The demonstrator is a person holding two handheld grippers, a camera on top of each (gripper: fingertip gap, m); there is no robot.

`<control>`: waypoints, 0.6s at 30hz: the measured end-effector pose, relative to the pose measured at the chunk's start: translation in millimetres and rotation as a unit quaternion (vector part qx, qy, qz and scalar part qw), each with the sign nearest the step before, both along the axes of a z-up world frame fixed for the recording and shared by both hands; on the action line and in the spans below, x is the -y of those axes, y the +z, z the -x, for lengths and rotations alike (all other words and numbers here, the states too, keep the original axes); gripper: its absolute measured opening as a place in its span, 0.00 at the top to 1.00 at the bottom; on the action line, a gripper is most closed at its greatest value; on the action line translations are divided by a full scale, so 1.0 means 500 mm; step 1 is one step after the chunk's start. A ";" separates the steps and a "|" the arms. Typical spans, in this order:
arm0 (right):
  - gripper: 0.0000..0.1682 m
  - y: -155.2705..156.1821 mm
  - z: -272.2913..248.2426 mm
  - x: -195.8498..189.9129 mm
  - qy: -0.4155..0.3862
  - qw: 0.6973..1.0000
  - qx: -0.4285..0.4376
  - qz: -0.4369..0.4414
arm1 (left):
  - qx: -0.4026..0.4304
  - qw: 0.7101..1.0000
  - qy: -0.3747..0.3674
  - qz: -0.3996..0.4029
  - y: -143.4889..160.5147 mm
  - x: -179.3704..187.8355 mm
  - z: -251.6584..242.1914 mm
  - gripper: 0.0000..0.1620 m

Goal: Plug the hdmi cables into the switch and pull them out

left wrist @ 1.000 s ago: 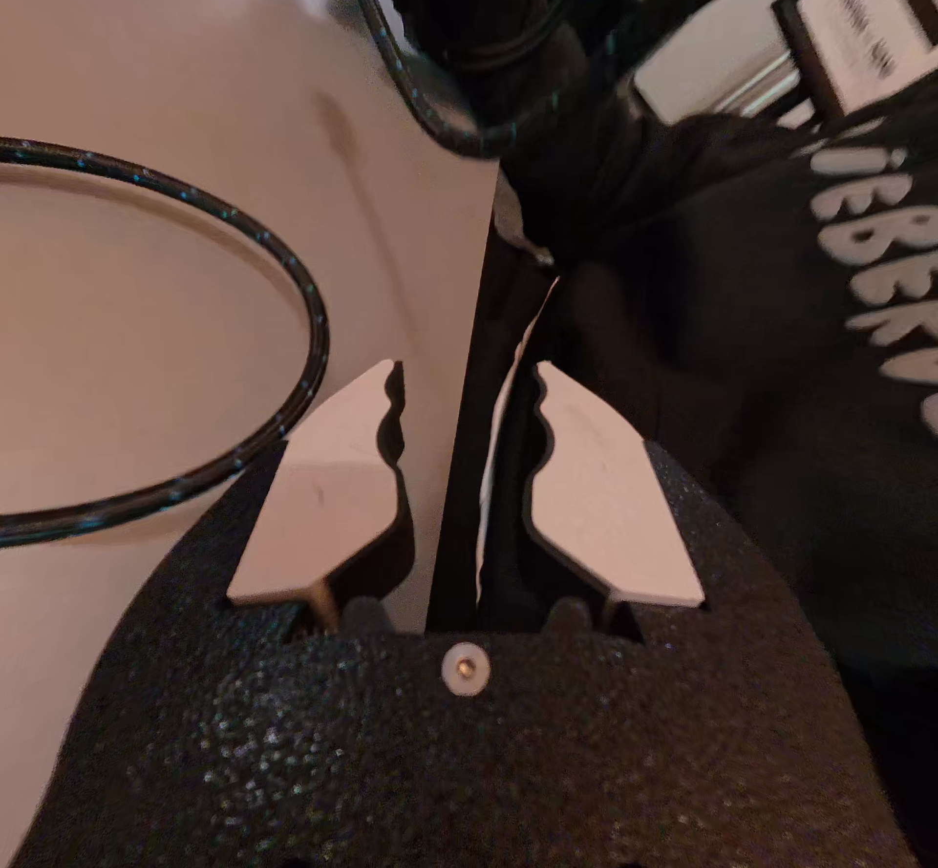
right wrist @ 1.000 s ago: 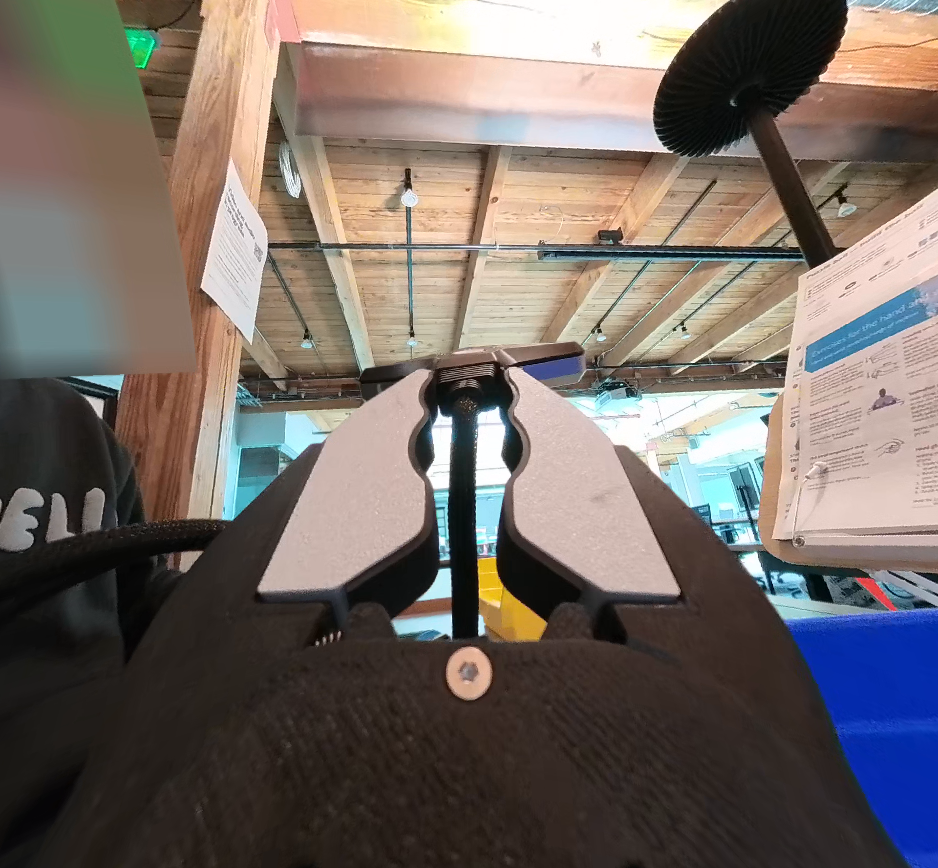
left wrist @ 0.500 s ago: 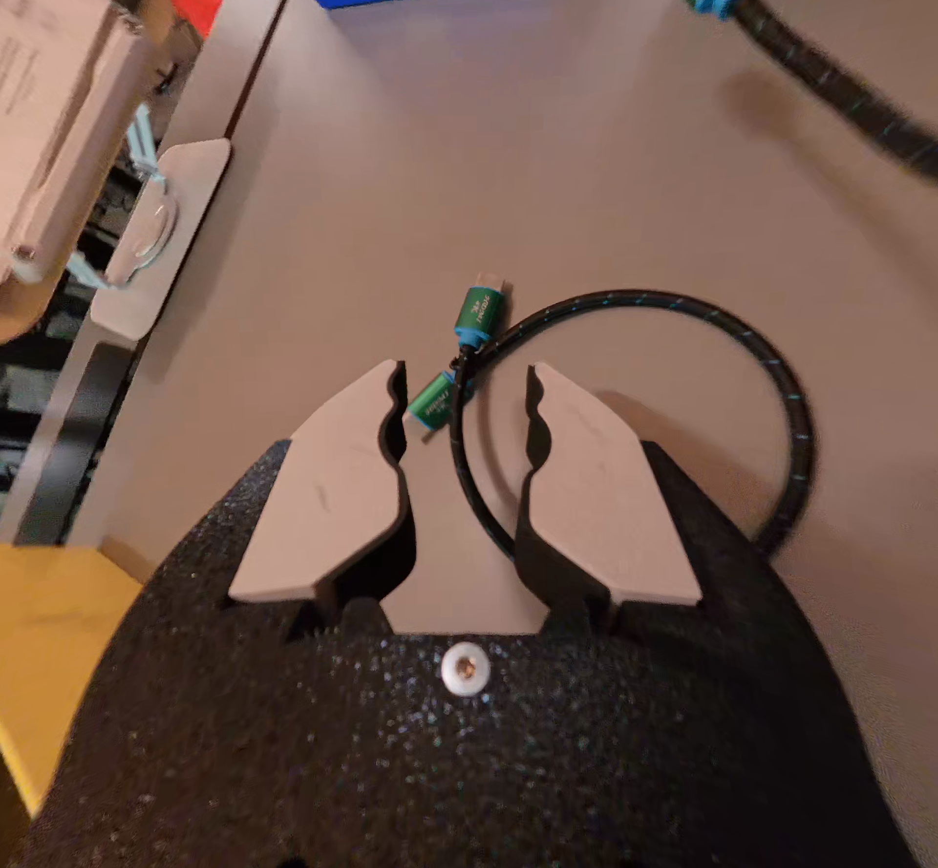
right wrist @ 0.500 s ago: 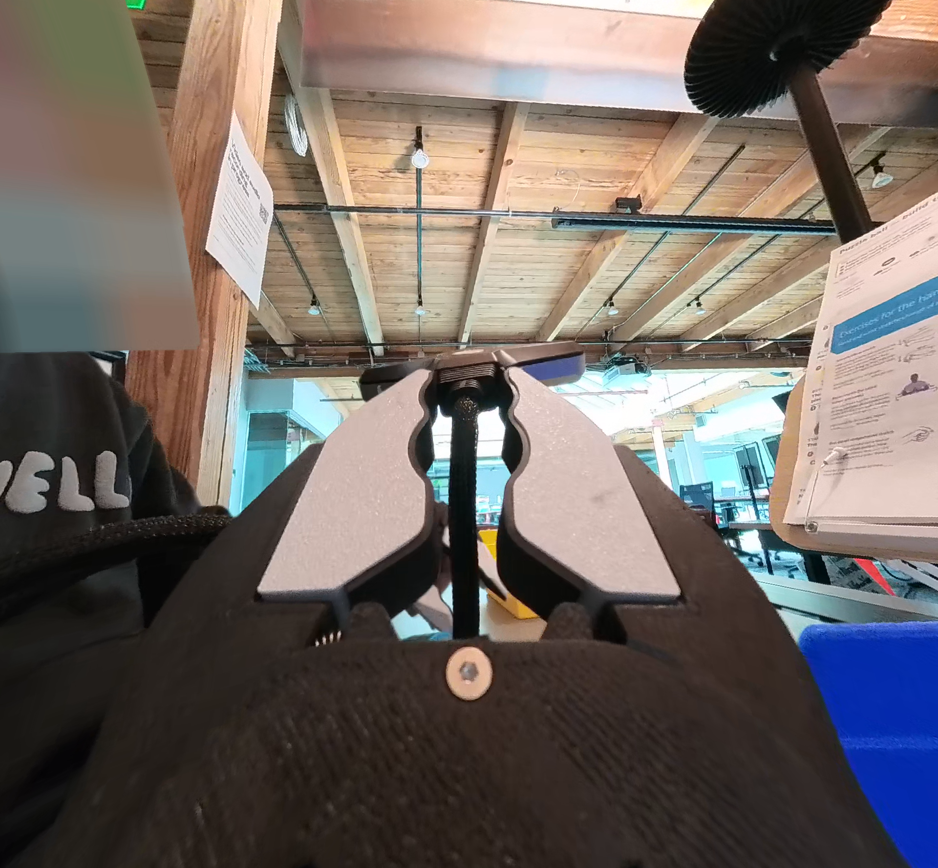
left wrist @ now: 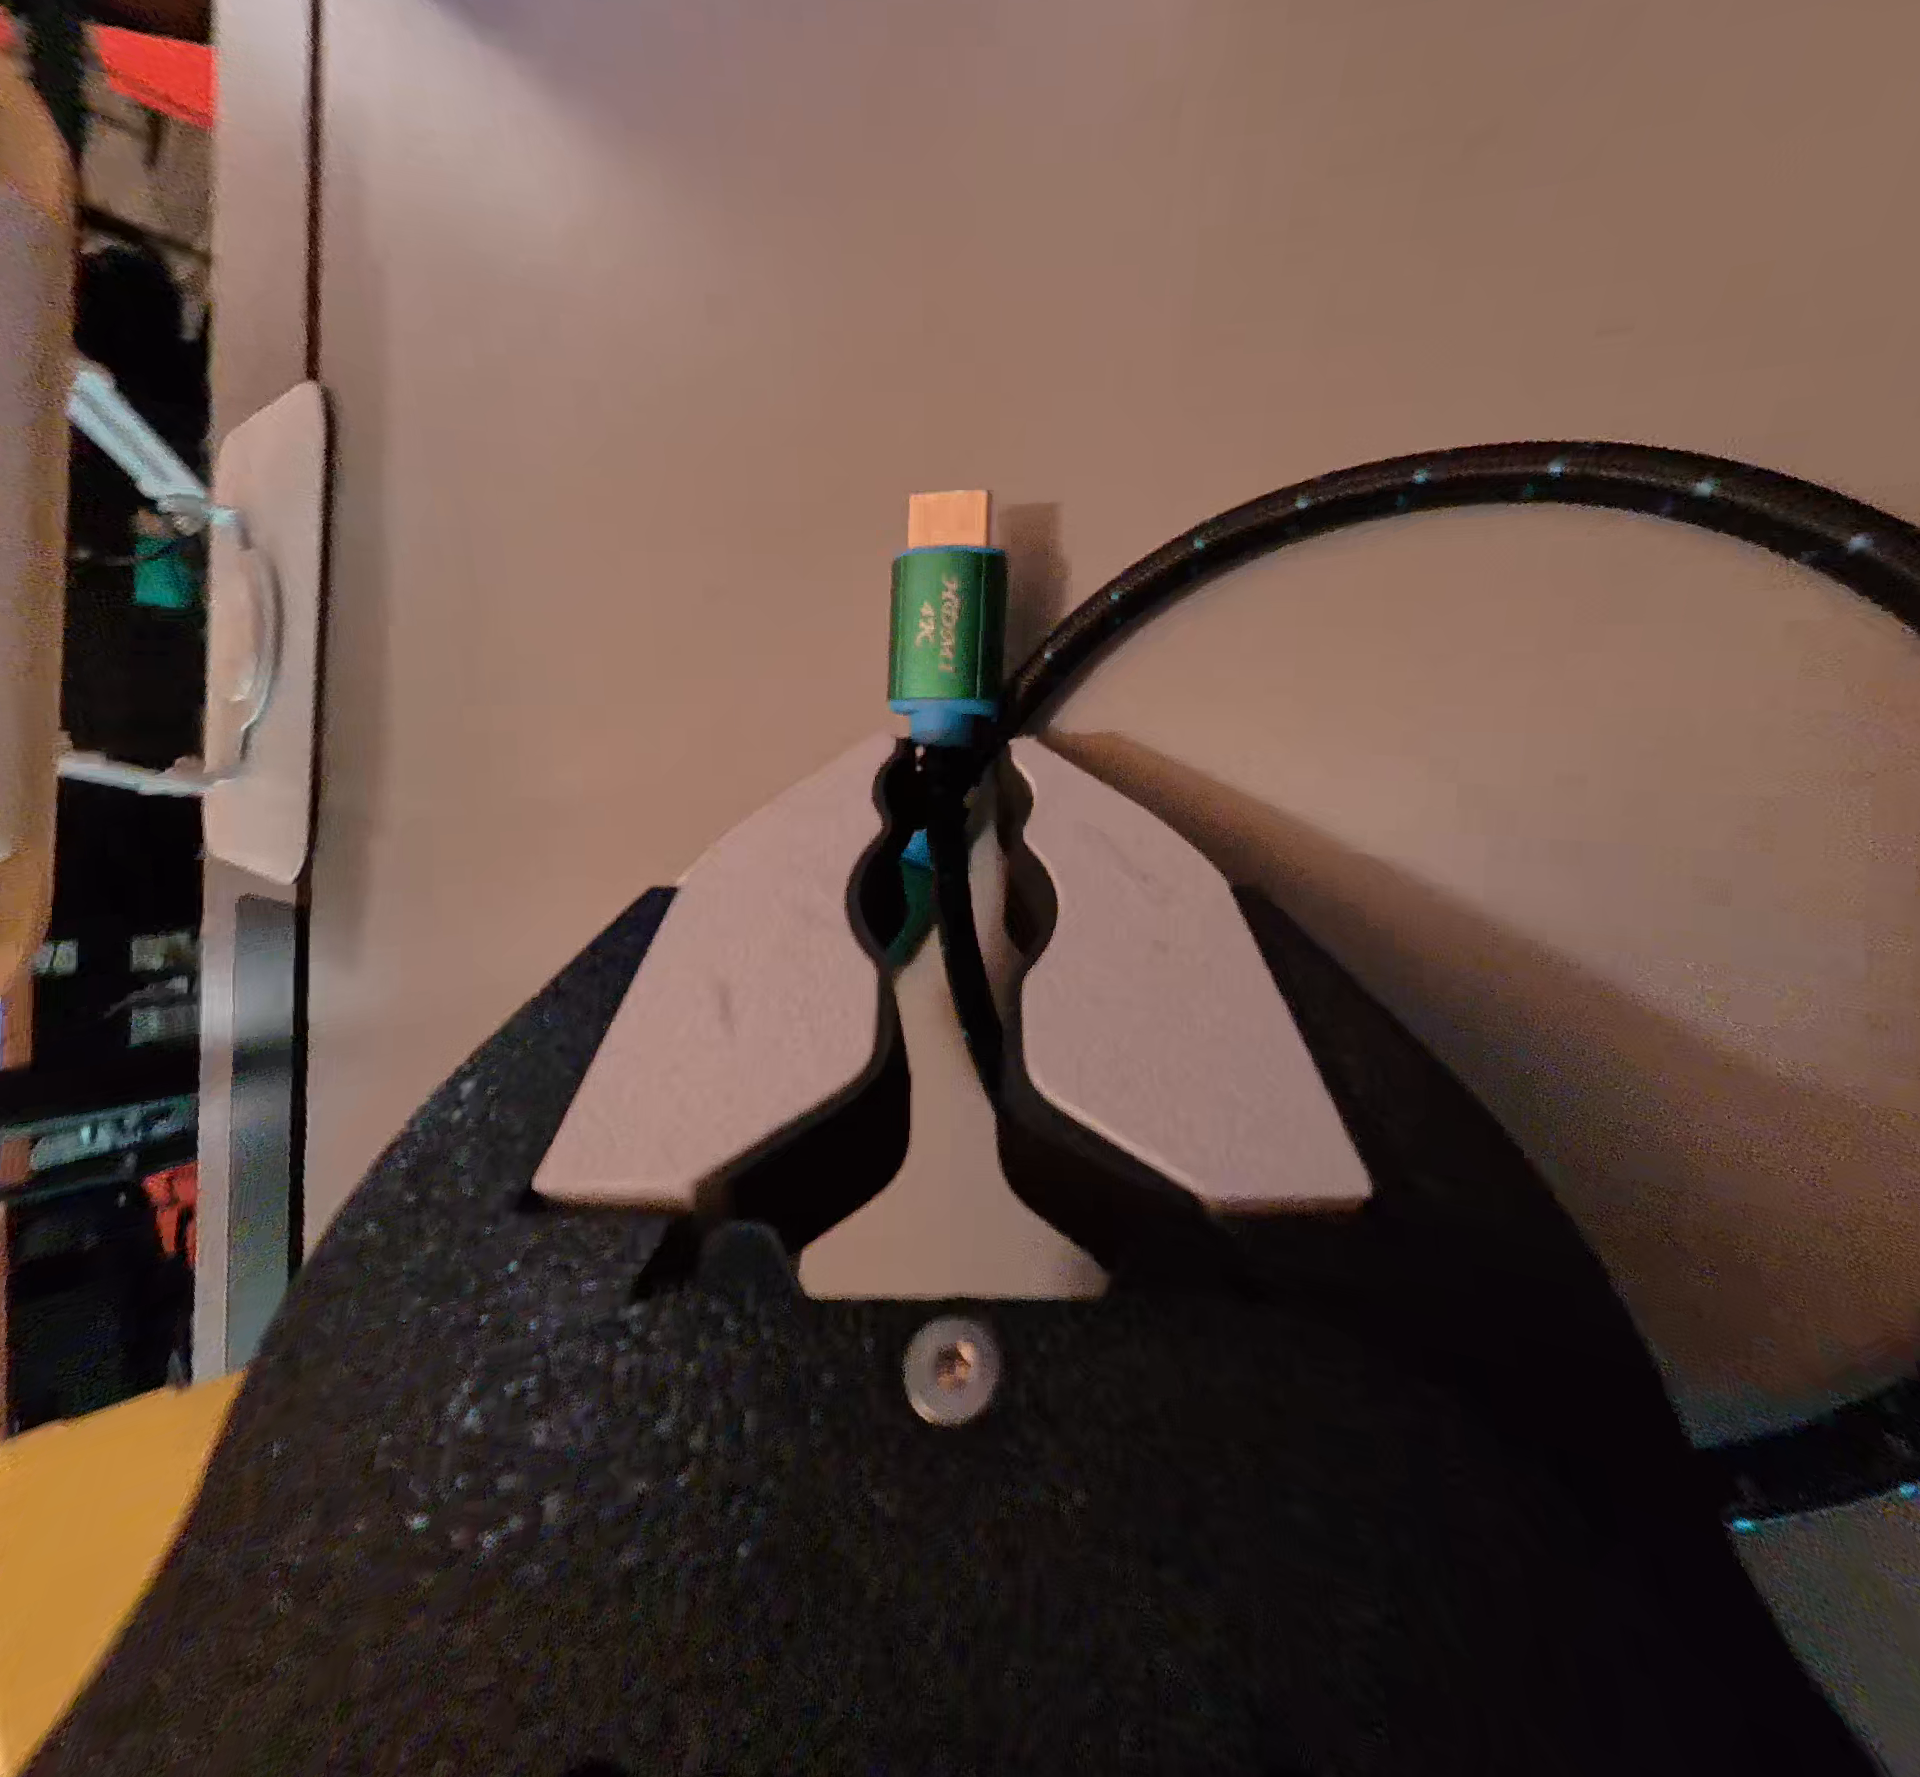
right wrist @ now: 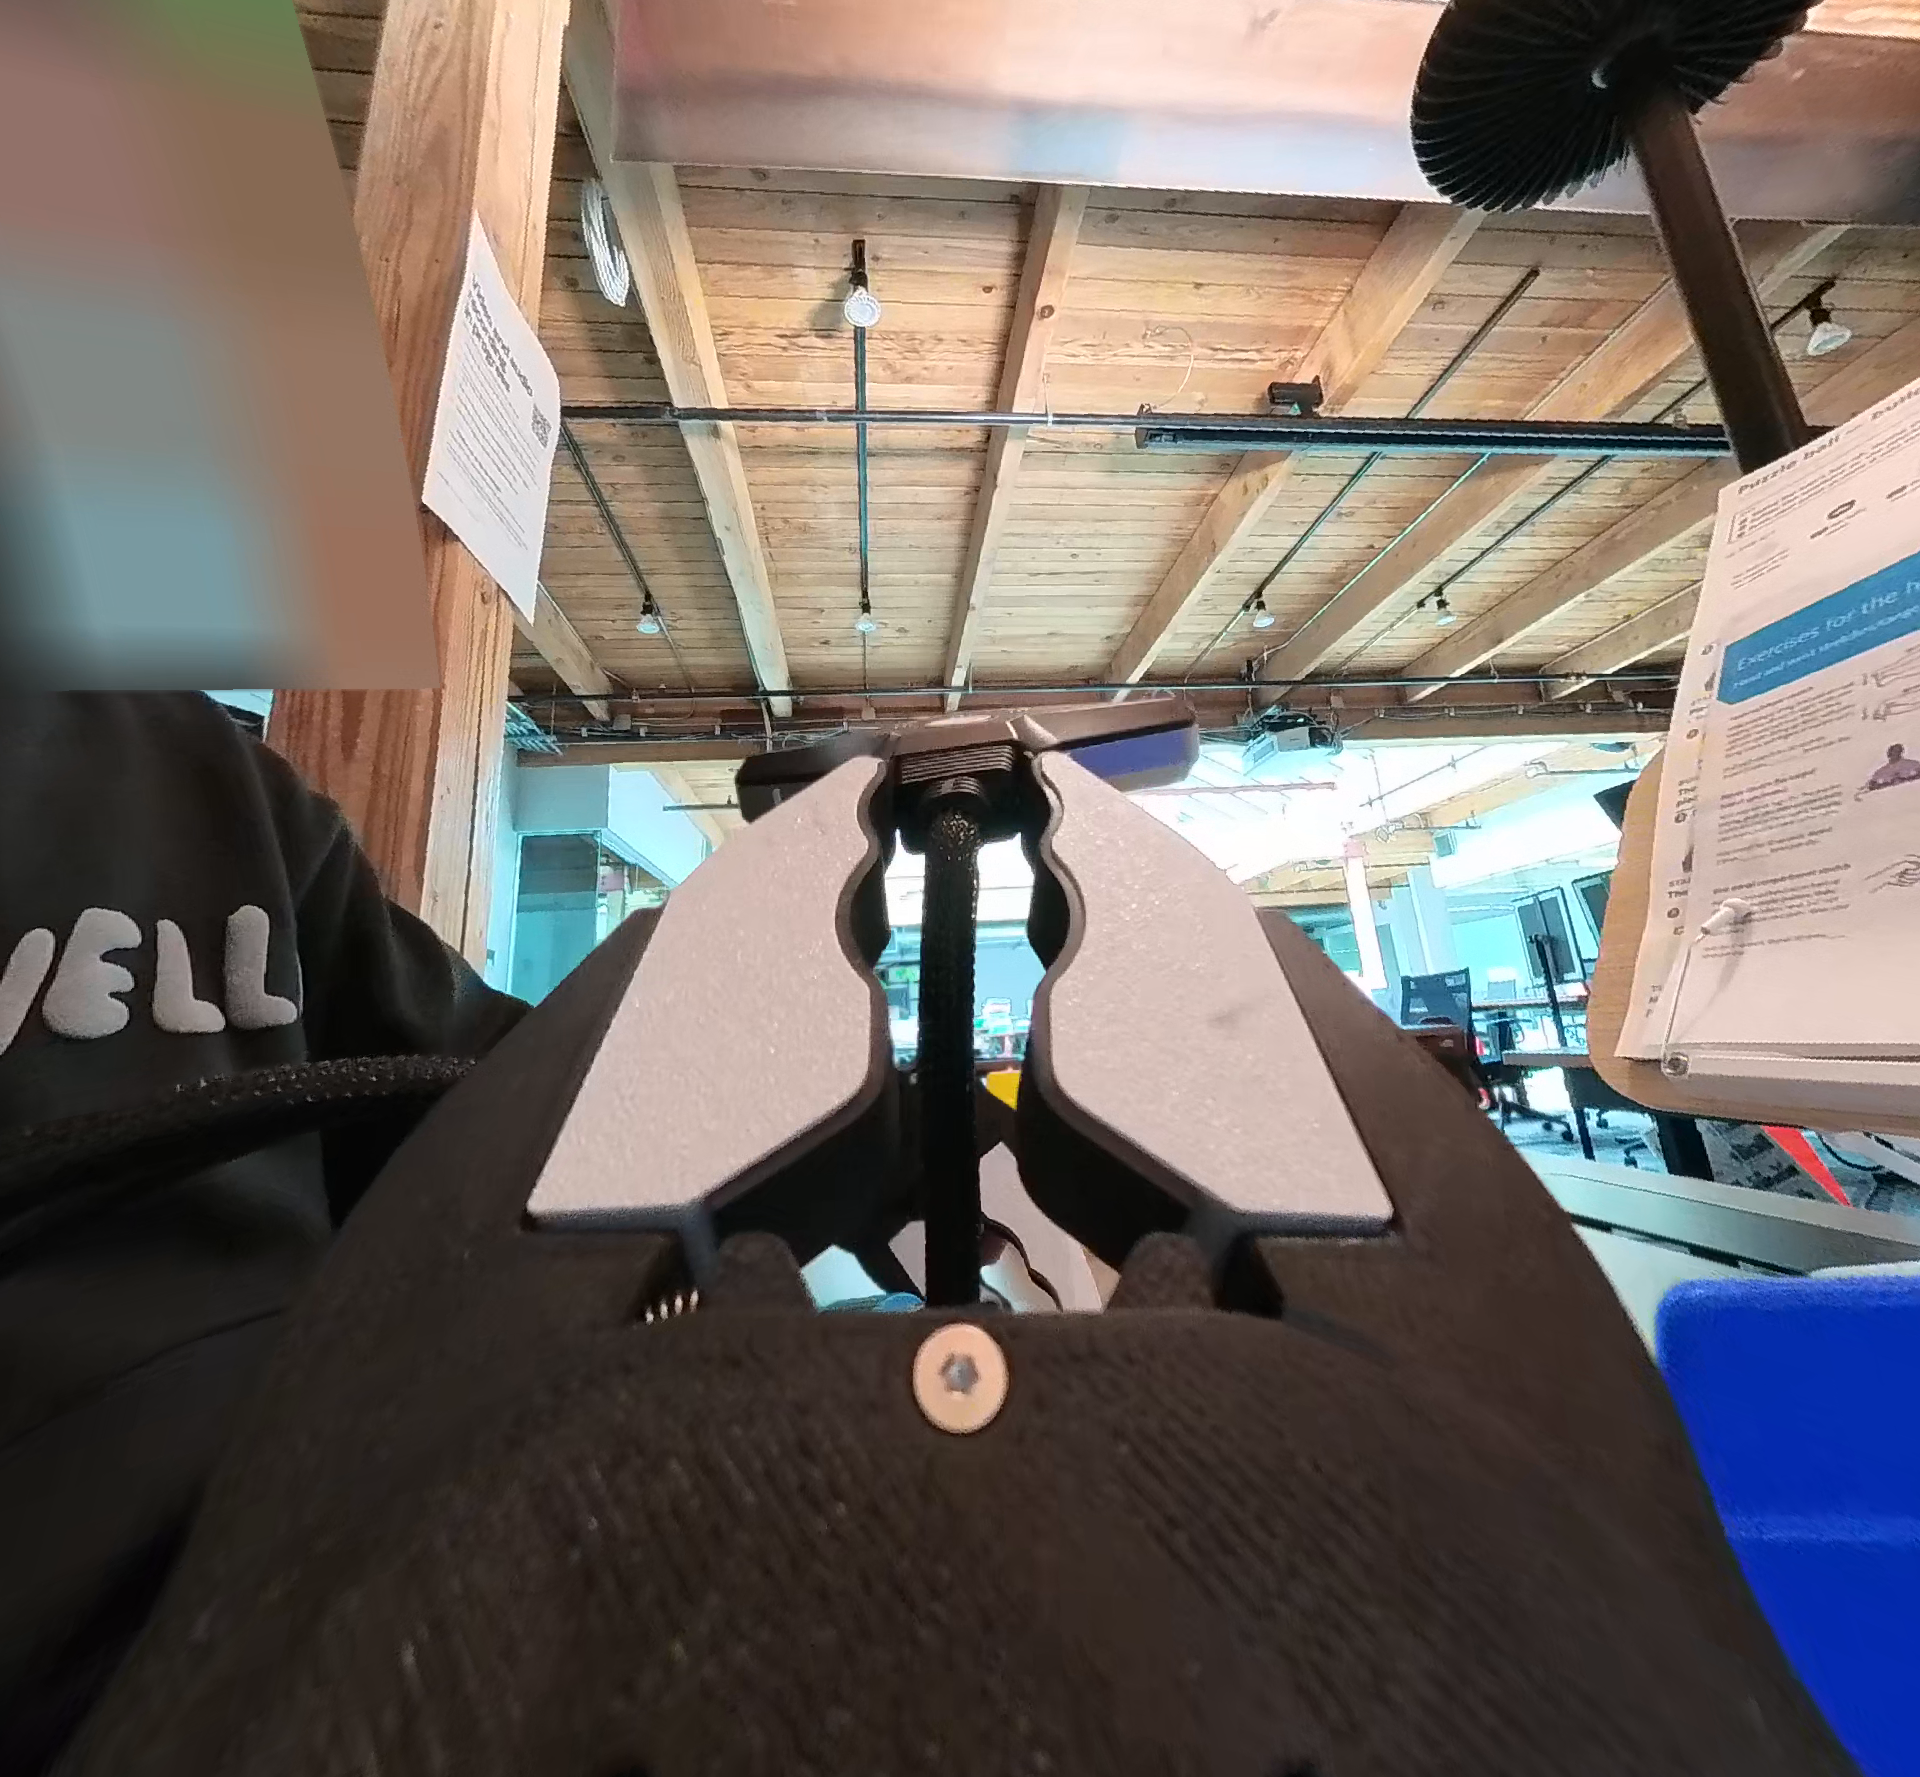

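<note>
In the left wrist view, my left gripper point(left wrist: 940, 766) is shut on the black braided HDMI cable point(left wrist: 1455, 480) just behind its green plug point(left wrist: 945, 631). The plug's gold tip point(left wrist: 948, 517) points away from me over the tan table point(left wrist: 1143, 169). A second green plug point(left wrist: 906, 912) shows partly between the fingers, under the cable. In the right wrist view, my right gripper point(right wrist: 961, 766) points up at the ceiling. It is shut on the black switch point(right wrist: 1101, 735) at its cable end, and the switch's braided lead point(right wrist: 951, 1000) runs down between the fingers.
The table's left edge point(left wrist: 312, 169) is close, with a clear plastic stand point(left wrist: 249, 626) on it. A blue bin point(right wrist: 1787, 1519) sits at the right and a yellow object point(left wrist: 83, 1519) at lower left. A person in a black sweatshirt point(right wrist: 156, 1000) is at the left. A paper holder point(right wrist: 1818, 792) stands at the right.
My left gripper swung from the table's edge to the green plugs, moved in and closed on the cable behind one plug. The right gripper keeps hold of the switch, tilted slightly.
</note>
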State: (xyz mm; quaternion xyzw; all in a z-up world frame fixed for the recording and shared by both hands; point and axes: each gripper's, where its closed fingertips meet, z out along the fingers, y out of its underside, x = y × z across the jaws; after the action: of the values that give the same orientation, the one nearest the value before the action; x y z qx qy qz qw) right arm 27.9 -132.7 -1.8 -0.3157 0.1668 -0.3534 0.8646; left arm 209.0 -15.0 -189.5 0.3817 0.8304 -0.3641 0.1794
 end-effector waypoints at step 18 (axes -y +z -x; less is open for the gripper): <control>0.87 -0.005 -0.005 -0.010 -0.003 1.000 -0.009 0.018 | -0.091 0.979 0.180 0.023 0.194 -0.017 -0.153 0.95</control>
State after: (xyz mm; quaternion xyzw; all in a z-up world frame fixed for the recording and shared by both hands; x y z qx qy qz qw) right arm 30.3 -127.9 -4.3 -0.3338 0.1696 -0.3561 0.8561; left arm 285.8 -6.4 -92.5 0.1872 0.8897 -0.3782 0.1743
